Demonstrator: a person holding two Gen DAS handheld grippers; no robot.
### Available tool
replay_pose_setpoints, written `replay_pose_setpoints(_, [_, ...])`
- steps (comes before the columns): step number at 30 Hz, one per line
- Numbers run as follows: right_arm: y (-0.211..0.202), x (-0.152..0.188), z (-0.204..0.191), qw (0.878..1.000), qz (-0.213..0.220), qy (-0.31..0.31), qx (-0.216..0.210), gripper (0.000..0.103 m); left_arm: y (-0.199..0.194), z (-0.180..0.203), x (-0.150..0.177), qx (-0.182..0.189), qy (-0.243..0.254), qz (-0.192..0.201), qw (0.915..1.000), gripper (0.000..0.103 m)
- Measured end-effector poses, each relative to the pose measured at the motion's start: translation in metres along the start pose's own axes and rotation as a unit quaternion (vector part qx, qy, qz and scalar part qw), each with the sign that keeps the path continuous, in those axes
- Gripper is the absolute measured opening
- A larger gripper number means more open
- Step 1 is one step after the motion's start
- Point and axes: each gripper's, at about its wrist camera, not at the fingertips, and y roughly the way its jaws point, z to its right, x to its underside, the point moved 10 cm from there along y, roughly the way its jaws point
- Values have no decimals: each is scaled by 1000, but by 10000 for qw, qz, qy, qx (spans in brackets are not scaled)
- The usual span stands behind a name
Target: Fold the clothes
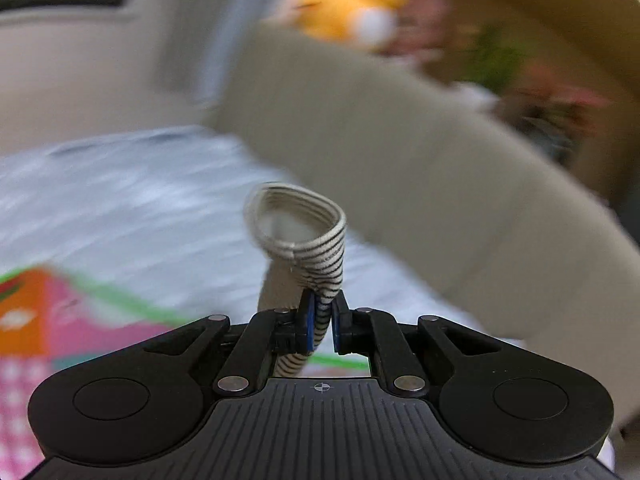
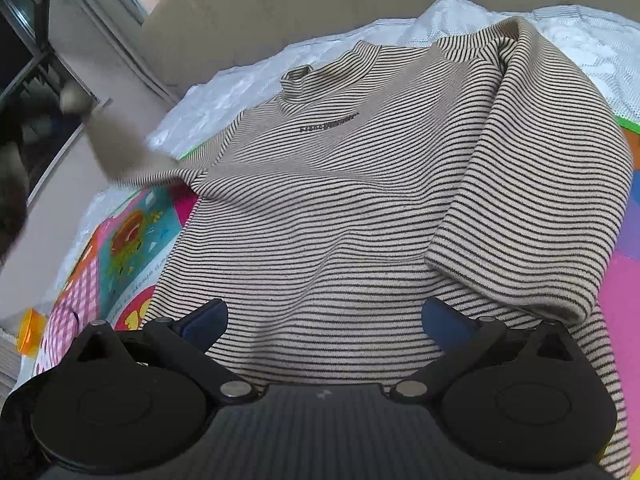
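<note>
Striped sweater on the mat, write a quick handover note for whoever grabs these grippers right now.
Left gripper: shut on the sleeve cuff, held up off the mat.
Right gripper: open, empty, hanging over the sweater's lower hem.
Sweater: front up on the mat, collar away from the right gripper. The sleeve on the image right is already folded in over the body.
Done: one sleeve folded in.
Left: probably lay the held sleeve across the body, then fold hem toward collar.
</note>
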Motion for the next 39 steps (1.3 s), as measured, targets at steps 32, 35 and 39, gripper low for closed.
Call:
replay_pose_setpoints(32, [6,15,-20,9898,-17,-1323,530,103,-16,-25,59,-455,509,-919,9934,96])
replay_pose_setpoints(35, [3,14,-21,9908,54,-1221,573,103,-17,-53,60,-692,107,-996,9926,96])
replay_pose_setpoints(39, [-10,0,-20,9892,342,-1175,810,99,15,-53,101,-532,-789,-1059,9898,96])
